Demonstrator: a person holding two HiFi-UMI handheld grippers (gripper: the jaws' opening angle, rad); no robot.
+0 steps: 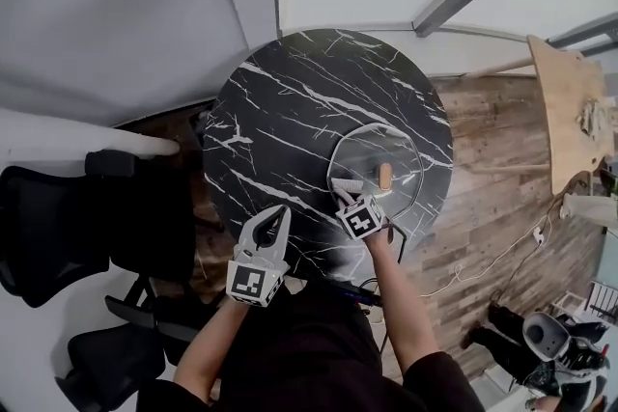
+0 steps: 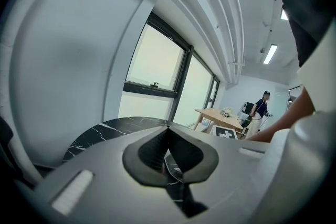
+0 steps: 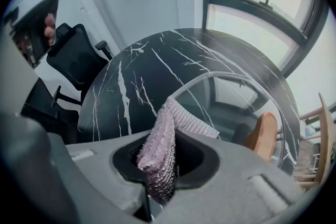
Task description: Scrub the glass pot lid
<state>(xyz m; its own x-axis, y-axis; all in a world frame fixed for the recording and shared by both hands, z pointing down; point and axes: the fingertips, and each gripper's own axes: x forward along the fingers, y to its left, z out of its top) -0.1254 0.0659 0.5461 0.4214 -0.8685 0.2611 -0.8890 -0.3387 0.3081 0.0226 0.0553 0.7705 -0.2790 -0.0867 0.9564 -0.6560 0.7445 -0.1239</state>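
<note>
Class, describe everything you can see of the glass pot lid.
The glass pot lid is clear and round, with a thin metal-looking rim and a brown, wood-like handle at its middle. It lies flat on the black marble table, near its edge. The pink cloth in the right gripper reaches its rim; contact is unclear.

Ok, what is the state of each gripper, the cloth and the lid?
Glass pot lid: flat on the table, handle up.
Left gripper: shut, empty.
Right gripper: shut on the pink cloth.
Pink cloth: clamped, folded, reaching toward the lid.
</note>
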